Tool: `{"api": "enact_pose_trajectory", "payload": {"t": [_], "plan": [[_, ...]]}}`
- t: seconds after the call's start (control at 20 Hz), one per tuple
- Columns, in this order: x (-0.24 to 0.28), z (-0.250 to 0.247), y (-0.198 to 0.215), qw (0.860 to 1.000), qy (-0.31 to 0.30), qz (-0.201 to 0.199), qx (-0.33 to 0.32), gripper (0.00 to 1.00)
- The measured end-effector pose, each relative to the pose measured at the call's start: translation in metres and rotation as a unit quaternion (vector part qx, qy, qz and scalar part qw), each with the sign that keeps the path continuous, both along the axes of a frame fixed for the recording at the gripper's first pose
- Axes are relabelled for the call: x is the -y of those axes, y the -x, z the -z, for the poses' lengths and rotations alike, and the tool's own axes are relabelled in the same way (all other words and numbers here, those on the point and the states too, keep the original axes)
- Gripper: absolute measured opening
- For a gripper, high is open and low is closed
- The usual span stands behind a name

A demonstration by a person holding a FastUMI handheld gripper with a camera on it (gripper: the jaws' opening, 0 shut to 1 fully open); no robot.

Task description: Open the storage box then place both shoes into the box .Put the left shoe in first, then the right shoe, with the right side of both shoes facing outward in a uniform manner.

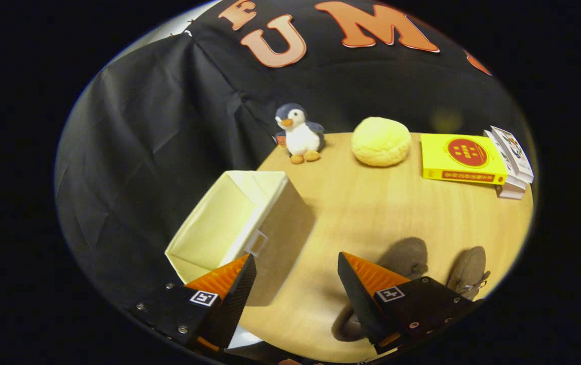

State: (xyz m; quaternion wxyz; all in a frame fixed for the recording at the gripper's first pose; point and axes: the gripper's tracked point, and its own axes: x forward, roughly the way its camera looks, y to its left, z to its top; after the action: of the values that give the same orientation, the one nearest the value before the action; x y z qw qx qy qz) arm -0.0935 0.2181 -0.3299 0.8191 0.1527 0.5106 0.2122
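the gripper (295, 274) has its two fingers spread wide apart, and nothing is held between them. only bare wooden table (371, 213) shows in the gap.

just ahead of the left finger sits the storage box (229, 228). it is a pale cloth box, open at the top, tipped in the view so its inside shows. a small handle loop sits on its near side, close to the left fingertip. the box stands at the left edge of the table, right by the dark booth wall (143, 152).

far beyond the fingers, at the back of the table, stands a little toy penguin (298, 133). next to it, more to the right, lies a round yellow cushion (380, 141). further right lies a yellow book (460, 158), and just beside it a small stack of other books (512, 162).

near the right finger are the two brown shoes. one shoe (406, 256) lies partly behind the right finger. the other shoe (469, 271) lies just to the right of that finger. the two shoes lie near each other, well apart from the box.
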Motion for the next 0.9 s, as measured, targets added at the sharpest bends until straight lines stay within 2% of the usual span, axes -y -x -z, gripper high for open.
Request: {"api": "enact_pose_trajectory", "payload": {"t": [0.35, 0.6, 0.75, 0.9], "plan": [[0.078, 0.053, 0.033, 0.993, 0.115, 0.018, -0.036, 0.97], [0.091, 0.086, 0.052, 0.988, 0.136, 0.015, -0.077, 0.93], [0.1, 0.103, 0.048, 0.985, 0.155, 0.028, -0.076, 0.87], [0.105, 0.121, 0.049, 0.981, 0.168, 0.035, -0.095, 0.69]]}}
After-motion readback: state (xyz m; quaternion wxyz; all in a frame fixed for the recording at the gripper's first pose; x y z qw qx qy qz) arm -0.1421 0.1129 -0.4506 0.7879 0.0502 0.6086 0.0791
